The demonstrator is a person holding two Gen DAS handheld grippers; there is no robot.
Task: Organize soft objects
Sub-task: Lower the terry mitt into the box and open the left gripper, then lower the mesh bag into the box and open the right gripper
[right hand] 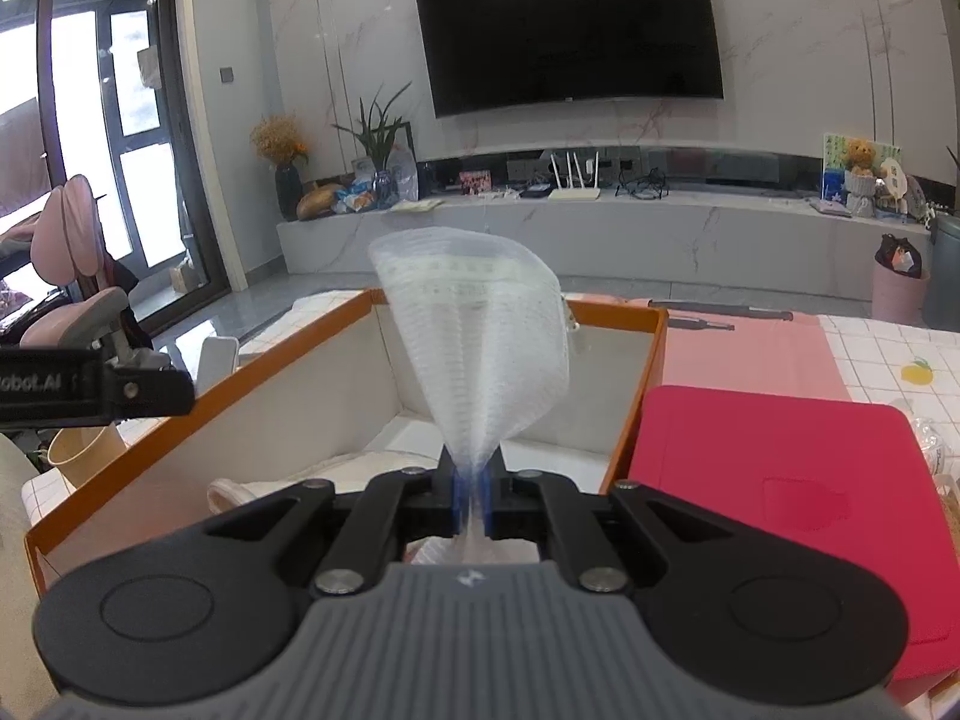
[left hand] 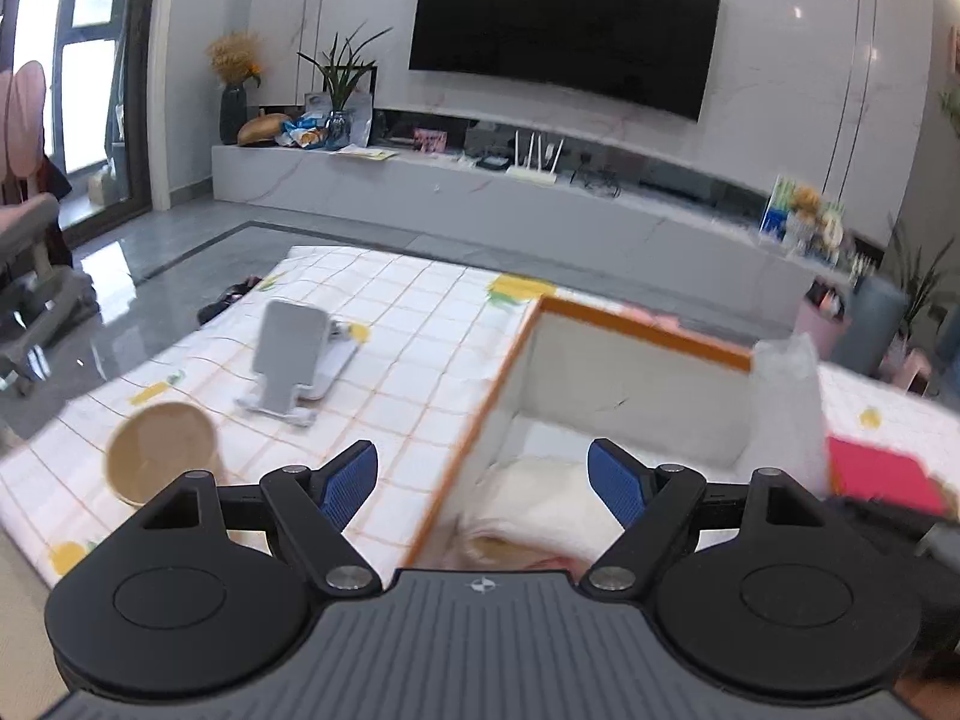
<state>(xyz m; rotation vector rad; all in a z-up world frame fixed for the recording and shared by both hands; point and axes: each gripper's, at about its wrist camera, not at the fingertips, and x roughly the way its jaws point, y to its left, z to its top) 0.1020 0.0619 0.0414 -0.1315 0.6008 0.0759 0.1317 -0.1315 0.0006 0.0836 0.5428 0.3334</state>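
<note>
My right gripper (right hand: pixel 474 492) is shut on the bottom of a translucent white mesh bag (right hand: pixel 480 336), which fans upward over a white box with an orange rim (right hand: pixel 210 390). A folded cream cloth (right hand: pixel 336 468) lies on the box floor. My left gripper (left hand: pixel 483 468) is open with nothing between its blue pads, hovering over the box's near left edge (left hand: pixel 474 438) and the cream cloth (left hand: pixel 540 498). The mesh bag (left hand: pixel 786 396) shows blurred at the box's right side. In the right wrist view, the left gripper's black body (right hand: pixel 138 387) sits at the far left.
A paper cup (left hand: pixel 162 456) and a grey phone stand (left hand: pixel 288 354) stand left of the box on the checked tablecloth (left hand: pixel 408 312). A red folder (right hand: pixel 780 480) and a pink mat (right hand: pixel 750 354) lie to its right. Behind are the TV cabinet (right hand: pixel 600 228) and floor.
</note>
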